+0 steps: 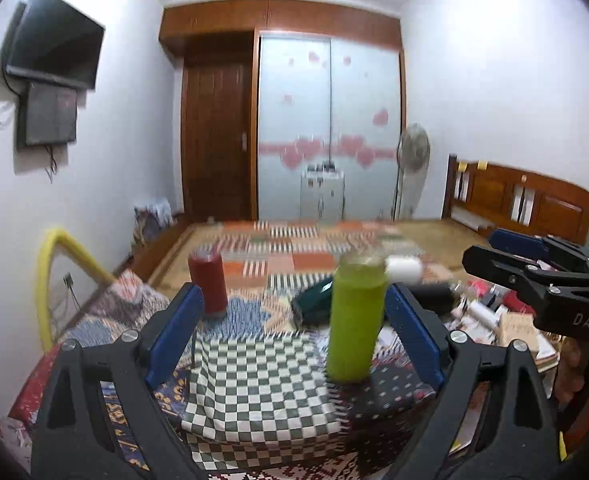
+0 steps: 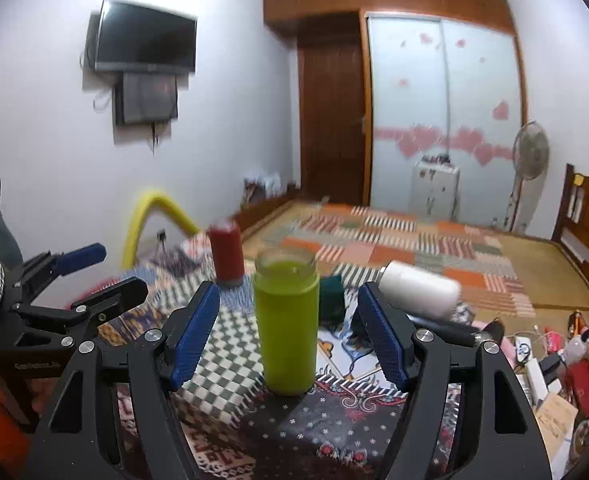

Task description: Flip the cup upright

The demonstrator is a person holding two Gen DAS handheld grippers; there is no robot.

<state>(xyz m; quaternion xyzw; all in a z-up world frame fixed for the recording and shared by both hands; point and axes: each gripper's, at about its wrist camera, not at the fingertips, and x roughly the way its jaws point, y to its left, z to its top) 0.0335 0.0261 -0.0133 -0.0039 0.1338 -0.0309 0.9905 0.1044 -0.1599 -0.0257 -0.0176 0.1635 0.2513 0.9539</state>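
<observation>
A lime-green cup [image 2: 287,322] stands upright on the patterned cloth, its open mouth up. My right gripper [image 2: 288,330] is open, with the cup between its blue pads and not touching them. My left gripper [image 1: 294,330] is open; the green cup [image 1: 356,320] stands just inside its right pad. A red cup [image 1: 208,282] stands behind to the left, also seen in the right wrist view [image 2: 226,254]. A white cup [image 2: 420,290] lies on its side to the right. A dark green cup [image 1: 314,304] lies behind the lime one.
A checked cloth [image 1: 254,384] covers the surface's front left. Clutter of small items [image 2: 554,368] fills the right side. A yellow foam bar [image 1: 54,272] curves at the left. A patchwork bed [image 1: 314,248] lies beyond. My right gripper [image 1: 534,276] shows at the left wrist view's right edge.
</observation>
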